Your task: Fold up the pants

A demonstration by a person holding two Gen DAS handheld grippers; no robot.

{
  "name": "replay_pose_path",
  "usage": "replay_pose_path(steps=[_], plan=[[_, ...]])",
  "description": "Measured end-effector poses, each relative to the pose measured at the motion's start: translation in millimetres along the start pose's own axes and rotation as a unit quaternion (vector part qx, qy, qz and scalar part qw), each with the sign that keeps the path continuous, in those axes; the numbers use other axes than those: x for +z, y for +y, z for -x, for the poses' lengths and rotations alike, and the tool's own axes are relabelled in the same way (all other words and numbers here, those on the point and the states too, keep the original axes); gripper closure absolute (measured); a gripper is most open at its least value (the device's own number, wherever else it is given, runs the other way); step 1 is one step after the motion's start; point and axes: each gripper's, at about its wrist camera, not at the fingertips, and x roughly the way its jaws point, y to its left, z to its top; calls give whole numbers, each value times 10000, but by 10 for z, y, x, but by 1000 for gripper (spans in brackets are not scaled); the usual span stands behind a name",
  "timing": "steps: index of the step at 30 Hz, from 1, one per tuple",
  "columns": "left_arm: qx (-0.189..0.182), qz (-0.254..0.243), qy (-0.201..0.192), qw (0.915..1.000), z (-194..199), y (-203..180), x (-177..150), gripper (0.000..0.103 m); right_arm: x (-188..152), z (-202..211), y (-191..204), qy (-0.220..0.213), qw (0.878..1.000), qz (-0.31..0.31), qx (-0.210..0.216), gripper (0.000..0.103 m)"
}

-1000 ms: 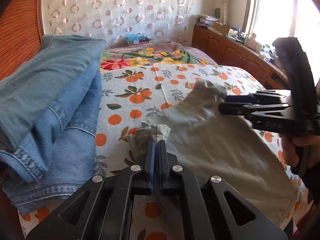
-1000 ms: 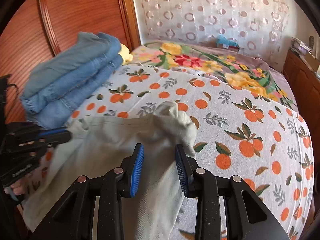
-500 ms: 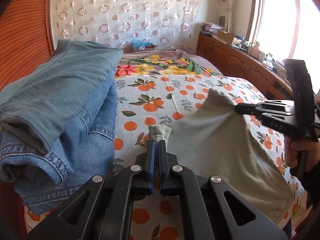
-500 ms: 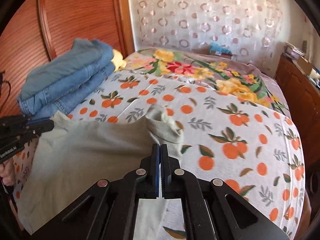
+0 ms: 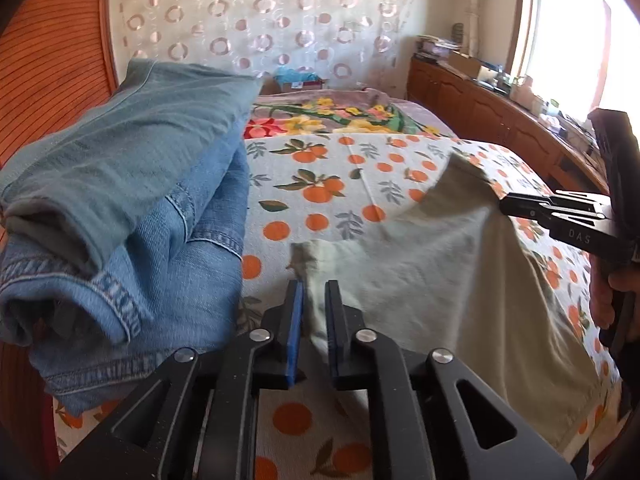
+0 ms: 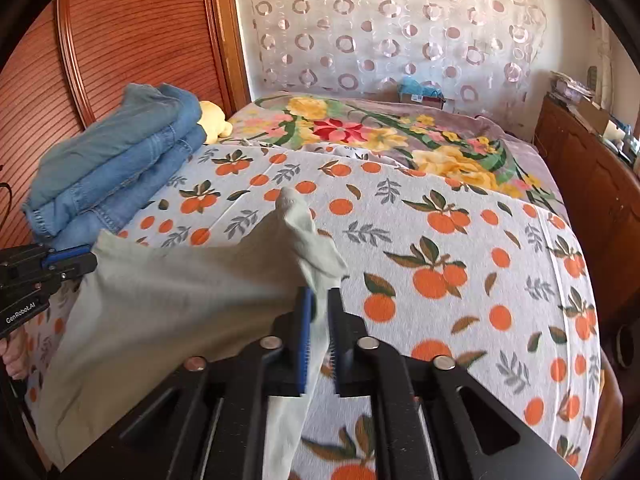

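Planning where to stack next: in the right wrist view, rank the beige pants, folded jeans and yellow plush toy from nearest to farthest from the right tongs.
1. Beige pants, between the opening right tongs.
2. Folded jeans, far left by the headboard.
3. Yellow plush toy, just behind the jeans.

wall: circle-patterned curtain (image 6: 400, 40) | headboard (image 6: 120, 40): wood | window (image 5: 560, 32): bright

My left gripper (image 5: 314, 300): black frame, blue pads, silver screws. Right gripper (image 6: 320, 312) same; side lettering reads "DAS", I think, slightly blurred.
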Motion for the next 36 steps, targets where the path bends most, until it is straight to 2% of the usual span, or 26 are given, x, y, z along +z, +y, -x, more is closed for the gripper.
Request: replay_pose_path(steps=[1,4,9,17,23,30,33,36], plan=[[1,-67,-14,10000,39,-30,-28,78,-25,48,-8,-20,10000,-10,12,89],[-62,-224,-76,9997,166,-114,-130,68,-153,243,9,-86,9999,-15,78,82],[-276,-303,-50,9991,372,-267,-399,66,-502,632,123,-182,9991,-8,391,80],[-505,-402,141,9978,496,-515,-787,66,-1047,981,327,-77,9984,93,553,80],[-465,-424,251,9977,497,-582,-928,66,-1234,1150,329,-67,9981,-18,615,80],[-373,-469,178,9980,536,-598,-991,66,-1468,1176,361,145,9986,-46,502,80],[-337,-502,118,9981,543,-604,-1020,66,-1520,1205,378,57,9990,5,441,80],[-280,-401,118,9987,540,-574,-1033,57,-1541,1222,374,-5,9991,-18,421,80]])
